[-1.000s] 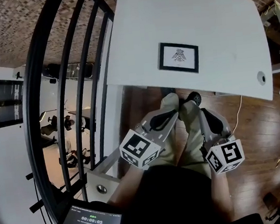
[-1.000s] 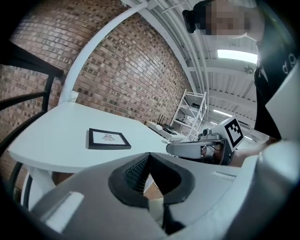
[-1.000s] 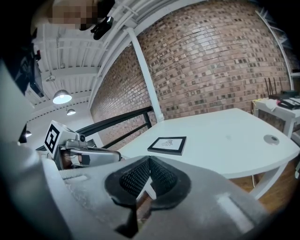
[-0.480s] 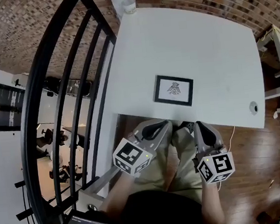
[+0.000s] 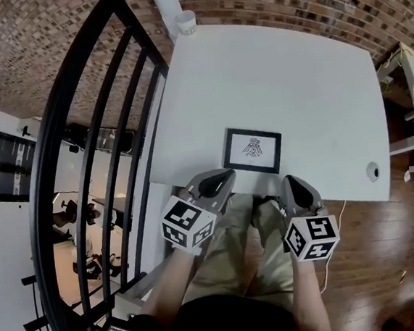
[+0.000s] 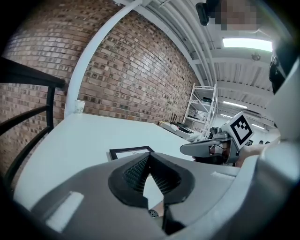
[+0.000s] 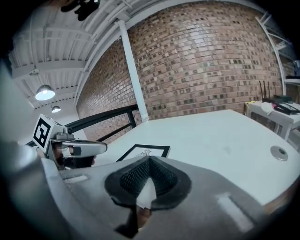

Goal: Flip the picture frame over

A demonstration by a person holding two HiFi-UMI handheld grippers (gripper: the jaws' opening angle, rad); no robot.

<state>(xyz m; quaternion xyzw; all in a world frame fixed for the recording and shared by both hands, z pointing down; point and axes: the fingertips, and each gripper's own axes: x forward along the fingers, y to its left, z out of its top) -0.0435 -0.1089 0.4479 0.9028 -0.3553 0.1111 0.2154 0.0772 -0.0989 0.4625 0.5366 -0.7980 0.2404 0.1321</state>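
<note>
Frame lies flat on white table, drawing side up, close to table's near edge.
Left gripper: jaws pressed together, nothing between them; tip just beside frame's near-left corner.
Right gripper: jaws also closed, empty; near frame's near-right corner, slightly further back from it.
Cup: well beyond frame, at far-left table corner.
Black railing: left of frame, off table.
Grommet: right of frame, well apart.

The left gripper is low at 7 o'clock and points toward 1 o'clock, its jaws closed and empty. The right gripper, at 5 o'clock, points to 12 with its jaws also together.
</note>
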